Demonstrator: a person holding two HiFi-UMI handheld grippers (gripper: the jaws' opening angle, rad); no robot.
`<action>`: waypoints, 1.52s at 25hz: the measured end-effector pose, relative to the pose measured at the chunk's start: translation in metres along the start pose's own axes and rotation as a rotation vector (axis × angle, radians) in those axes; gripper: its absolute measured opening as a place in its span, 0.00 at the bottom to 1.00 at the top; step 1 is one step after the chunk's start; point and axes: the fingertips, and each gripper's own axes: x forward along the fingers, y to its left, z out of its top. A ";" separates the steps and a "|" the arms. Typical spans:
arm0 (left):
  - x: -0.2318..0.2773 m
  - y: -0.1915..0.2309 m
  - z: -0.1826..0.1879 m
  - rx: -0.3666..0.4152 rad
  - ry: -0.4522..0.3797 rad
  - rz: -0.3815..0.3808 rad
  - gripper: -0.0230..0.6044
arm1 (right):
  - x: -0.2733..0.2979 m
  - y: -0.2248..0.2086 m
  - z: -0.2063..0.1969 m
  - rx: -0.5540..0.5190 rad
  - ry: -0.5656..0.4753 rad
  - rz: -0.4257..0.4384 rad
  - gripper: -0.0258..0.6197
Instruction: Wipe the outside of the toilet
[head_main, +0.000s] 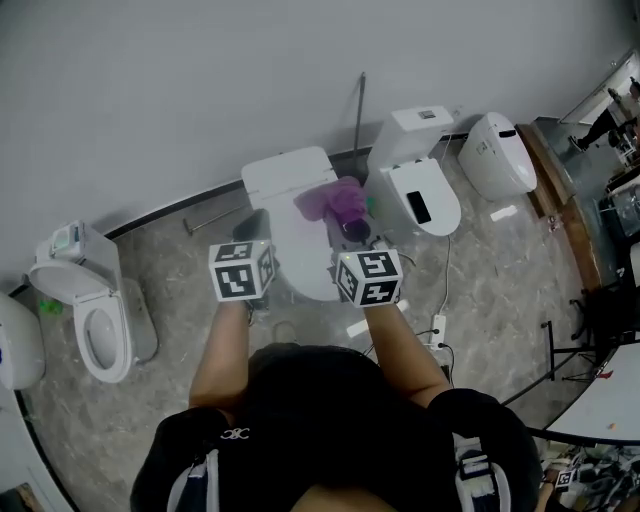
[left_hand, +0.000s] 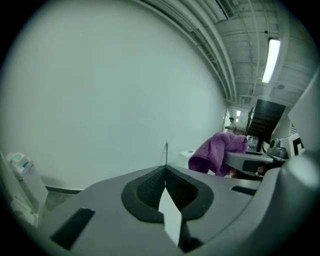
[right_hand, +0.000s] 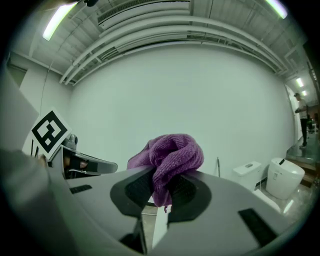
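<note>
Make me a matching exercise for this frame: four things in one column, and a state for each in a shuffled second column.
Things
1. left hand-held gripper
2. right hand-held gripper
3. middle toilet
4. far-left toilet

States
A. lid raised, bowl open
B. jaws together, nothing between them
C. clamped on the purple cloth
D. lid down, directly in front of the person

Pairs: 1-B, 2-C, 3-D, 4-A
</note>
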 end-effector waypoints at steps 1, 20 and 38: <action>0.005 0.013 0.001 -0.004 0.005 0.007 0.05 | 0.011 0.004 -0.001 -0.012 0.012 0.010 0.14; 0.042 0.139 -0.035 -0.208 0.036 0.215 0.05 | 0.146 0.025 -0.058 -0.197 0.204 0.297 0.14; 0.217 0.192 -0.108 -0.329 0.132 0.429 0.05 | 0.372 -0.011 -0.209 -0.370 0.379 0.759 0.13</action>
